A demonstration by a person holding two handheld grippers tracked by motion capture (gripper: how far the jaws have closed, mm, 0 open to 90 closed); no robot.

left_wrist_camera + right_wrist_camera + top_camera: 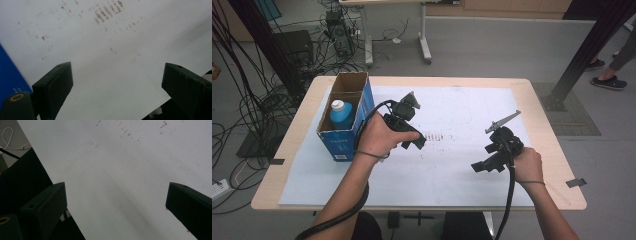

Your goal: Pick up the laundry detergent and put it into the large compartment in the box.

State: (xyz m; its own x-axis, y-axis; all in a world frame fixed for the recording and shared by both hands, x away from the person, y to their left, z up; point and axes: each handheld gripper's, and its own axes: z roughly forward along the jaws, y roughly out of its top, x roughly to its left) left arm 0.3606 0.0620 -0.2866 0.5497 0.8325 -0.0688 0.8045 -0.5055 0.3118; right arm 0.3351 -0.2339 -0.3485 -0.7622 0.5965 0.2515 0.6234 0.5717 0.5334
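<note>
Both tongs, left [414,144] and right [478,167], hovered wide and empty mid-desk, the bottle [341,114] standing boxed [362,102] near the left edge.

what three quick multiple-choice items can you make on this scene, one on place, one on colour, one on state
1. Where is the bottle?
A. inside the box
B. on the floor
C. in the right tool

2. What colour is the bottle's cap?
A. red
B. white
C. black

3. How do the jaws of the left tool stand?
A. shut on the bottle
B. shut on nothing
C. open, with nothing between them

Key: 1 A, the high view shows the bottle standing in the box at the left of the table. 2 B, the cap is white above a blue body. 3 C, the left gripper view shows the jaws wide apart over bare white paper.
</note>
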